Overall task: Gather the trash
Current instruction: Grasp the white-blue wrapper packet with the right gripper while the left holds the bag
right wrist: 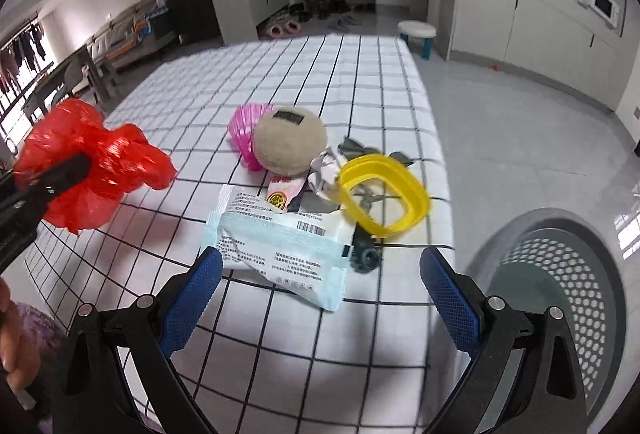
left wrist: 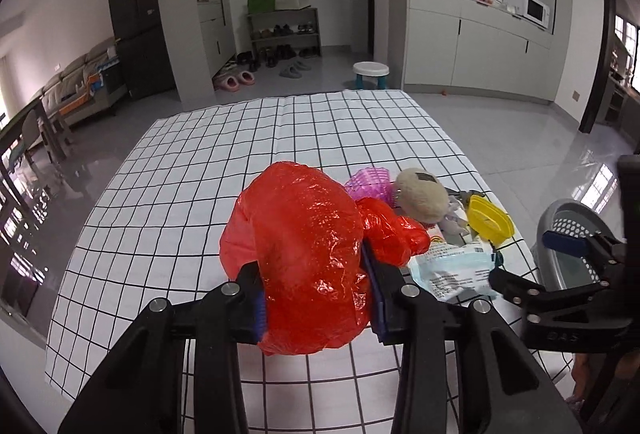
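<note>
A checked tablecloth (right wrist: 320, 93) covers the table; a grey perforated bin (right wrist: 568, 274) stands beside it. The left gripper (left wrist: 316, 298) clamps a crumpled red plastic bag (left wrist: 304, 258) (lifted clear). The right gripper (right wrist: 320, 274) gapes over a tissue packet (right wrist: 280, 246).

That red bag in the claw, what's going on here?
A person is clearing trash off a checkered table with a claw in each hand. The left claw is shut on a crumpled red plastic bag, held off the cloth. The right claw is open over a pale blue wrapper. A grey perforated bin stands beside the table.
</note>
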The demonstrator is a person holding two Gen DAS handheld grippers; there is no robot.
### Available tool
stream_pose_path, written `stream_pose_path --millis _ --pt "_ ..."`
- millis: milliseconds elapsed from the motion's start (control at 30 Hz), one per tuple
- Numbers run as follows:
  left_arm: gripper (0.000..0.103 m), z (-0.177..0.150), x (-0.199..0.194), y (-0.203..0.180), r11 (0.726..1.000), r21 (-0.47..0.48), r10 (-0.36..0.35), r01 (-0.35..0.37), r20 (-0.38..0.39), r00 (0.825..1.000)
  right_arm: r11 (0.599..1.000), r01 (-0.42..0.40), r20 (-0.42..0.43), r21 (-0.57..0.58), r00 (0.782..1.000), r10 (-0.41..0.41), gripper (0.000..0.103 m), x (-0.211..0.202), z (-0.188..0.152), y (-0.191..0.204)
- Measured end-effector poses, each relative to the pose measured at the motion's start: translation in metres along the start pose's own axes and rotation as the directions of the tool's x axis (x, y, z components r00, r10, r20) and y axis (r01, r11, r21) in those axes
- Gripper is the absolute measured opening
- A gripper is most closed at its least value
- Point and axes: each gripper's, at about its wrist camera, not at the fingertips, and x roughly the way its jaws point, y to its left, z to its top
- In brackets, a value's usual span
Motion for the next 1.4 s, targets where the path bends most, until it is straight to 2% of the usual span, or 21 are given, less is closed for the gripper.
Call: stream_pose_path --millis 267,433,600,733,867,1033,1400 --pt "0.037 0.0 0.009 0.008 1.0 -0.023 0.013 -0.014 -0.023 1.0 0.998 0.048 -0.034 0.037 0.998 -0.047 0.094 0.023 0.016 0.016" --pt "0.037 0.0 0.013 0.011 1.0 -0.023 0.006 -0.007 -0.036 0.999 0.995 0.063 -0.053 0.077 0.997 -0.059 0.094 0.023 0.003 0.018" --pt "0.037 -0.001 0.014 0.01 1.0 -0.023 -0.004 0.003 -0.048 0.999 0.995 0.08 -0.064 0.053 0.995 -0.077 0.094 0.033 -0.002 0.018" --pt "0.037 -0.001 0.01 0.008 1.0 -0.014 -0.009 0.009 -0.038 0.999 0.995 0.061 -0.079 0.081 0.995 -0.054 0.094 0.042 0.002 0.014" --pt "0.037 -0.002 0.011 0.008 1.0 -0.007 -0.009 0.009 -0.041 0.999 0.992 -0.011 -0.116 0.125 0.993 0.025 0.094 0.05 0.005 0.011" --pt "0.037 -0.003 0.011 0.013 1.0 -0.019 -0.009 0.008 -0.046 0.999 0.996 -0.026 -0.128 0.088 0.991 0.037 0.094 0.052 0.001 0.023" --pt "0.037 -0.003 0.009 0.008 1.0 -0.01 -0.002 0.002 -0.044 0.999 1.0 0.006 -0.179 0.016 0.984 -0.003 0.094 0.068 -0.003 0.043"
